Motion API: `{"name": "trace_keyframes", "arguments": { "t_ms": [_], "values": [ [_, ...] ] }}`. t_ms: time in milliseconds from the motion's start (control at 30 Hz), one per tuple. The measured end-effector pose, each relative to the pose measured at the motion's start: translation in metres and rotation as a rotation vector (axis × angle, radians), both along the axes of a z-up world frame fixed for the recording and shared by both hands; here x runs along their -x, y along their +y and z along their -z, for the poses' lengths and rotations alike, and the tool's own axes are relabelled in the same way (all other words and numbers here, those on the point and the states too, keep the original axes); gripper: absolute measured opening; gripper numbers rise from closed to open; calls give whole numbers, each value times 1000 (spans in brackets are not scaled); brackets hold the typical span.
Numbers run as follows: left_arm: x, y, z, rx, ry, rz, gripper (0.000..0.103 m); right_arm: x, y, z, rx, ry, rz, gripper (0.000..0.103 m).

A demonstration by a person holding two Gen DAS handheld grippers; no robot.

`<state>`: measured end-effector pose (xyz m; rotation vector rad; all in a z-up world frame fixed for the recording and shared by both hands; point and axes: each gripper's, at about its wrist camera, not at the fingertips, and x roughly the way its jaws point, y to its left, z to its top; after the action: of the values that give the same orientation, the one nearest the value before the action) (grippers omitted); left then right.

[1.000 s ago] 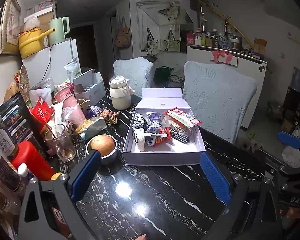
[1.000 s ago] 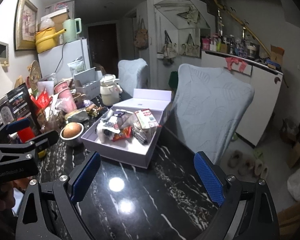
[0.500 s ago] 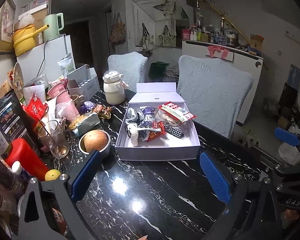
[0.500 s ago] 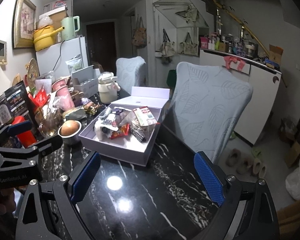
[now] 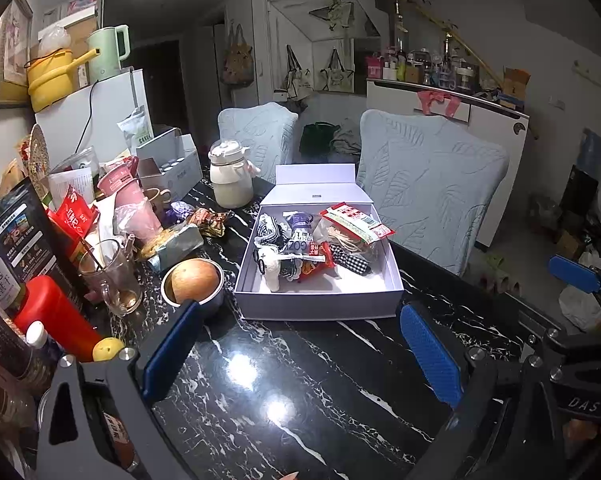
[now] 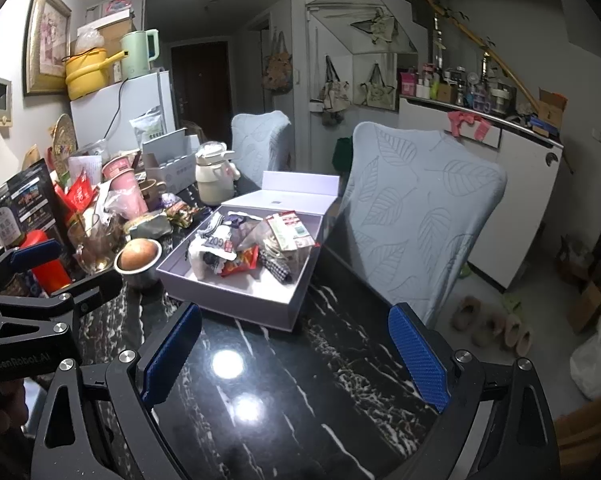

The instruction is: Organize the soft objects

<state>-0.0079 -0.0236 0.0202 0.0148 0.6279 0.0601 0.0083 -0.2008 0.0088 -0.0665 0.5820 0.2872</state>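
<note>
While box (image 5: 320, 304) nearer; both grippers agape

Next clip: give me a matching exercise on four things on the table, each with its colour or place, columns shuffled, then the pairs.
Things:
1. kettle
2. box
3. bottle
4. metal bowl

Descriptions:
A. red, at the table's left edge
B. holds a round brownish fruit
C. cream, behind the open lid
D. pale, open, holding socks and packets

Pairs: 1-C, 2-D, 3-A, 4-B
</note>
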Motion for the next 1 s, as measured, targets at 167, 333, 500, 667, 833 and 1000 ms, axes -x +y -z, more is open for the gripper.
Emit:
{"name": "trace_keyframes", "arguments": {
  "t_ms": [167,333,500,667,833,1000],
  "values": [
    [1,1,-1,1,-3,1,101,0,0,0,0,0,1,96],
    [2,2,-2,4,-3,4,101,0,1,0,1,-2,0,96],
    [3,1,-3,1,-4,5,101,0,1,0,1,0,0,96],
    [3,1,-3,2,-3,5,101,0,1,0,2,3,-1,96],
    [3,2,-3,3,1,5,101,-1,2,1,3,6,-4,96],
    [2,3,-3,0,6,1,101,-4,2,2,5,11,-5,96]
  ]
}}
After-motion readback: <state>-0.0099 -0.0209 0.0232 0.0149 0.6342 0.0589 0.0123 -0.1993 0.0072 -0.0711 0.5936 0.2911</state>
